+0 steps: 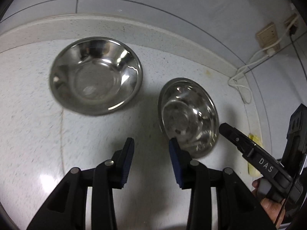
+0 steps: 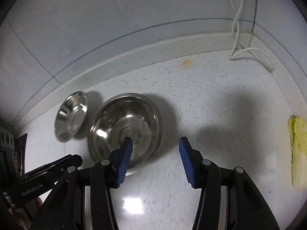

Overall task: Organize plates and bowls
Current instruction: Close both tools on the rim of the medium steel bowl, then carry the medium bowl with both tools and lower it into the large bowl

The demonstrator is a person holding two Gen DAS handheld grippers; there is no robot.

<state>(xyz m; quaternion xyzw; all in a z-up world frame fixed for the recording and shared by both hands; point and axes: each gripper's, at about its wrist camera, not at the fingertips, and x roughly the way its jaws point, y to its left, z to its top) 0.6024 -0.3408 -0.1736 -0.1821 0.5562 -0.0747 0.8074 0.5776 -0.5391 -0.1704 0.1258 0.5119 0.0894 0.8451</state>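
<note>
Two steel bowls sit on the speckled white counter (image 1: 28, 115). In the left wrist view one bowl (image 1: 96, 75) lies at the upper left and the other bowl (image 1: 189, 116) to its right. My left gripper (image 1: 151, 143) is open and empty, its right finger beside that second bowl's near rim. In the right wrist view the near bowl (image 2: 125, 128) lies ahead of my left finger, with the far bowl (image 2: 71, 116) to its left. My right gripper (image 2: 155, 142) is open and empty above the counter (image 2: 211, 95).
A raised counter lip (image 2: 153, 51) and tiled wall run along the back. White cables (image 2: 238, 28) hang from wall sockets (image 1: 267, 36) at the right. A yellow cloth (image 2: 298, 149) lies on the counter at the far right. The other gripper's body (image 1: 264, 164) shows at the right of the left wrist view.
</note>
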